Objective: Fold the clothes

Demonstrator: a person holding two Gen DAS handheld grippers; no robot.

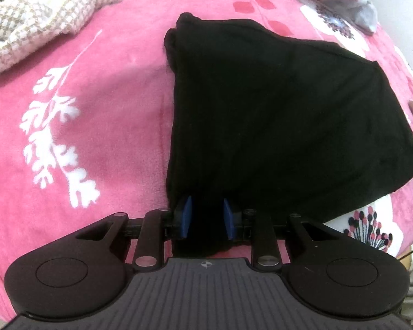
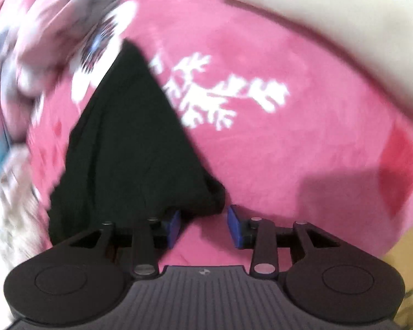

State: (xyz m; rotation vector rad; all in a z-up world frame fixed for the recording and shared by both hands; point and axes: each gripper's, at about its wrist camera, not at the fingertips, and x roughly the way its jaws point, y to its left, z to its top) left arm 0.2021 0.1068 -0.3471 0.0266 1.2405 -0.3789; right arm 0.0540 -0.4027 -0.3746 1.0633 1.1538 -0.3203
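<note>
Fabric is lying dark and folded on the pink floral blanket point(image 1: 102, 126): the black garment point(image 1: 275, 115) is stretching away from the left gripper point(image 1: 206, 217), its long axis running from the near edge toward the far left corner. That gripper's blue pads point(image 1: 185, 216) are standing a little apart with a tongue of the black cloth passing between them; whether they are pressing it is hard to say, since black on black is hiding the contact. In the right wrist view the right gripper point(image 2: 203, 225) is standing with its jaws apart over bare blanket, the garment's near corner point(image 2: 206, 195) lying just to the left of the gap and seemingly brushing the left pad point(image 2: 173, 227). So the left hand is sitting nearer the cloth. Motion blur is smearing the right view's left side, and the garment's right edge is running out of the left view, near a checked towel point(image 1: 41, 27) far left
</note>
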